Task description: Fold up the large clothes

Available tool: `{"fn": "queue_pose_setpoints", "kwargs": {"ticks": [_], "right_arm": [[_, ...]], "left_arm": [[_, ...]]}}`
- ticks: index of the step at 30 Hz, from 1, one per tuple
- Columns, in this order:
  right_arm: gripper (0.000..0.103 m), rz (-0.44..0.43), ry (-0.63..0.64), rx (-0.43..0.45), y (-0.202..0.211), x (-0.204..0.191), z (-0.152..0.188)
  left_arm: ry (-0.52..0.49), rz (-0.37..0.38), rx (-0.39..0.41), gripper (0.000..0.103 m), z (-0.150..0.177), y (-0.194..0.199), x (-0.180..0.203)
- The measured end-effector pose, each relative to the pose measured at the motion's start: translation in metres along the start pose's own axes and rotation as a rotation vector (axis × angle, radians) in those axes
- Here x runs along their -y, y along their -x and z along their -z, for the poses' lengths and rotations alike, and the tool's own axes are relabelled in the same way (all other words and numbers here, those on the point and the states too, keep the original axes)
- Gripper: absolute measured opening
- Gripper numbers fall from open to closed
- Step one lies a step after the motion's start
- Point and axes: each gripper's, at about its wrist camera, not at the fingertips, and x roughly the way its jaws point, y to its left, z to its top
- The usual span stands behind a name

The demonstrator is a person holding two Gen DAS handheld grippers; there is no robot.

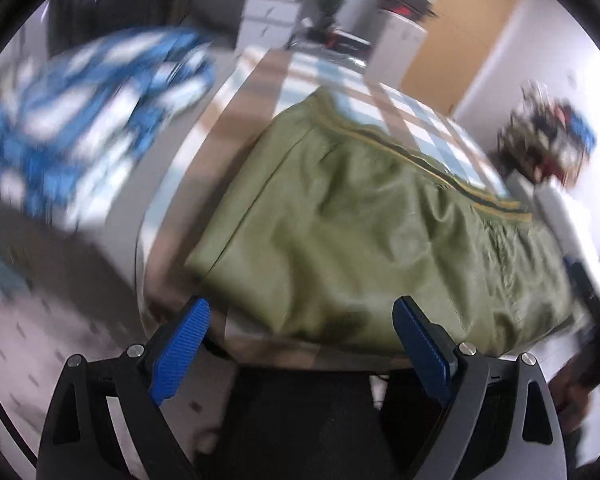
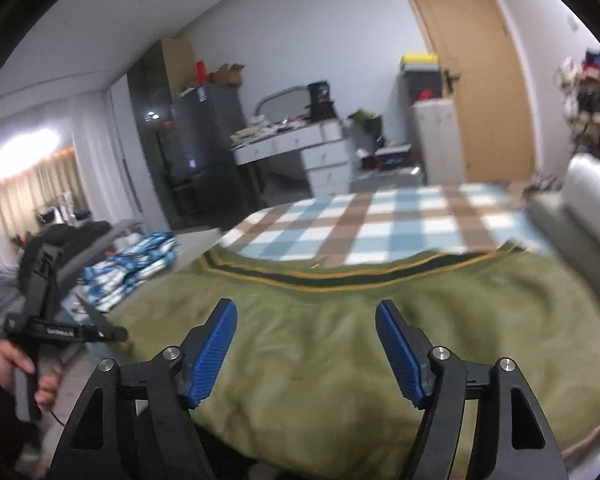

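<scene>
While both the left claw (image 1: 300,344) and right claw (image 2: 306,350) hang open and empty, the olive jacket (image 2: 340,340) lies partly folded on the checked bed (image 2: 380,224), further folds apparently remaining.

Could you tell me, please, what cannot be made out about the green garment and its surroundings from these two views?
- Green garment: its near edge is cut off by the right hand-held gripper and the frame bottom in the right wrist view; sleeves cannot be told.
- Left wrist view: motion blur smears the blue-and-white pile and the rack; items unreadable.
- Left hand-held gripper: open; contact with the garment cannot be told.
- Checked bedspread: far corners blurred.
</scene>
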Motion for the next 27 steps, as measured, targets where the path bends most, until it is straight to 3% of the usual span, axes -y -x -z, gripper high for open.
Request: {"fn": "queue_pose_setpoints", "kwargs": {"ticks": [4, 8, 10, 11, 17, 22, 25, 27], "right_arm": [[0.072, -0.06, -0.066, -0.054, -0.011, 0.003, 0.01], [0.073, -0.058, -0.068, -0.059, -0.008, 0.006, 0.012], [0.073, -0.052, -0.072, -0.052, -0.004, 0.007, 0.013], [0.073, -0.05, -0.074, -0.05, -0.001, 0.006, 0.011], [0.077, -0.039, -0.083, -0.056, 0.002, 0.005, 0.01], [0.077, -0.042, -0.068, -0.066, 0.001, -0.002, 0.008], [0.077, -0.036, -0.048, -0.069, 0.0, -0.008, 0.006], [0.078, -0.035, -0.045, -0.075, 0.0, -0.011, 0.006]], "left_arm": [[0.104, 0.145, 0.007, 0.091, -0.004, -0.004, -0.013], [0.095, 0.184, -0.011, 0.091, -0.014, -0.017, -0.005], [0.155, 0.199, -0.063, 0.09, -0.019, -0.034, -0.012], [0.182, 0.227, -0.043, 0.091, -0.022, -0.034, -0.015], [0.181, 0.222, -0.04, 0.091, -0.032, -0.036, -0.004], [0.159, 0.23, 0.037, 0.09, -0.042, -0.033, 0.01], [0.153, 0.165, 0.052, 0.09, -0.045, -0.044, 0.008], [0.192, 0.162, 0.051, 0.09, -0.043, -0.052, -0.002]]}}
